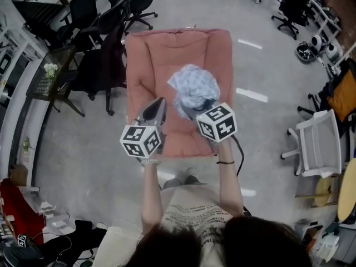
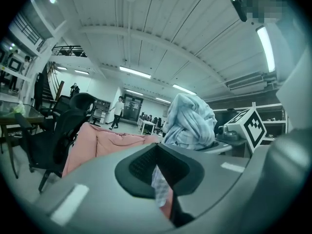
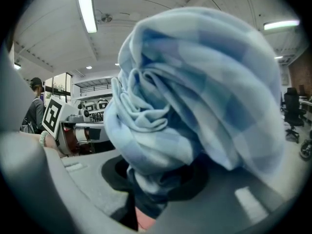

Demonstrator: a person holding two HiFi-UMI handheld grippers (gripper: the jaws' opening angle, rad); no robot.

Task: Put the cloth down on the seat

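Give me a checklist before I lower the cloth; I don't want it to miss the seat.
1. Right gripper clamped on cloth: ok.
2. Cloth over seat: ok, by the head view.
3. Cloth resting on seat: not ok, it is bunched up on the gripper.
4. Visible part of seat free of other things: ok.
5. Left gripper free of cloth: cannot tell; a cloth strip shows in its jaw gap.

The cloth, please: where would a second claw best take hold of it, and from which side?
Probably the loose tail hanging below the bunched cloth, coming from the left in the head view. The rest is a rounded wad with no free edge, and the right claw clamps its near end.
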